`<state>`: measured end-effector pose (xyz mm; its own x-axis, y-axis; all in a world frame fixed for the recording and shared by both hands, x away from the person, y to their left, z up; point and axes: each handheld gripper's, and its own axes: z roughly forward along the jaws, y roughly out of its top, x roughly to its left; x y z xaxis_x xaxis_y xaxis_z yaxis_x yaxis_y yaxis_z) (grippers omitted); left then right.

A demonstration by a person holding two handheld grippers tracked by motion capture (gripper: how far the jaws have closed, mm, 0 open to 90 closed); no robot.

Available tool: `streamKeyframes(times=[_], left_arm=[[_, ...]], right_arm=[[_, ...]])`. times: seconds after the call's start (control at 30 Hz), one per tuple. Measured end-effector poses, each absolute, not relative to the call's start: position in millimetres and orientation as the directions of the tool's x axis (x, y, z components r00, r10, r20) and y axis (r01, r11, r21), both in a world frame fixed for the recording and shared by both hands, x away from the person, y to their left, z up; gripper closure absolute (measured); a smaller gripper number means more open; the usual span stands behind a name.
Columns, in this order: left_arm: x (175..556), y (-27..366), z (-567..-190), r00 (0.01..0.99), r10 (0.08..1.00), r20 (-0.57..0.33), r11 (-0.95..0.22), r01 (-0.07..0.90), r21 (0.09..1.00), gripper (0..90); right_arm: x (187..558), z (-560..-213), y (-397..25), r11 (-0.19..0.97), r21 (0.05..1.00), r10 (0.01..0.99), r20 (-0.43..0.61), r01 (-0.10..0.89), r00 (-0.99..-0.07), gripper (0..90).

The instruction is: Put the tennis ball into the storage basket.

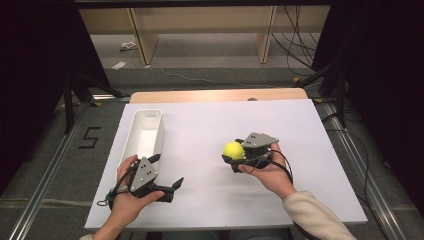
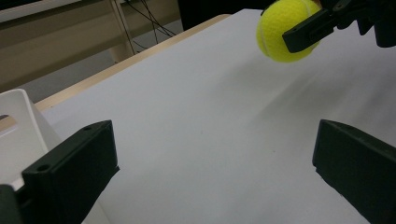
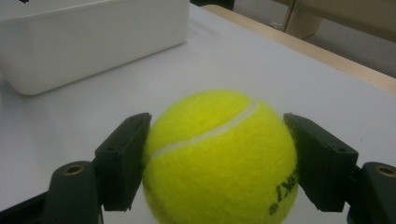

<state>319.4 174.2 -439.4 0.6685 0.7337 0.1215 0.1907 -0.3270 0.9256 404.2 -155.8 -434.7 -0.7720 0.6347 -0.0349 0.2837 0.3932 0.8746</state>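
The white table (image 1: 200, 125) lies bare between the white bin (image 1: 145, 135) at its left and the right gripper (image 1: 234, 159) with its tennis ball (image 1: 233, 150); the left gripper (image 1: 167, 172) sits just beside the bin's near end; the far half is open.

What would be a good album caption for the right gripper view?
Right hand-held gripper clamps a yellow tennis ball above the white table, white bin beyond.

Grey floor (image 1: 65, 165), wooden shelving (image 1: 200, 22), dark curtains (image 1: 30, 75).
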Motion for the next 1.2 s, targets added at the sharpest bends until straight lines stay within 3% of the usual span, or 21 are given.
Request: streamKeyframes(times=[1.2], left_arm=[[319, 175, -440, 0.668, 0.735, 0.12, -0.326, 0.193, 0.925, 0.0]], right_arm=[[407, -425, -144, 0.372, 0.891, 0.626, -0.032, 0.262, -0.779, 27.0]])
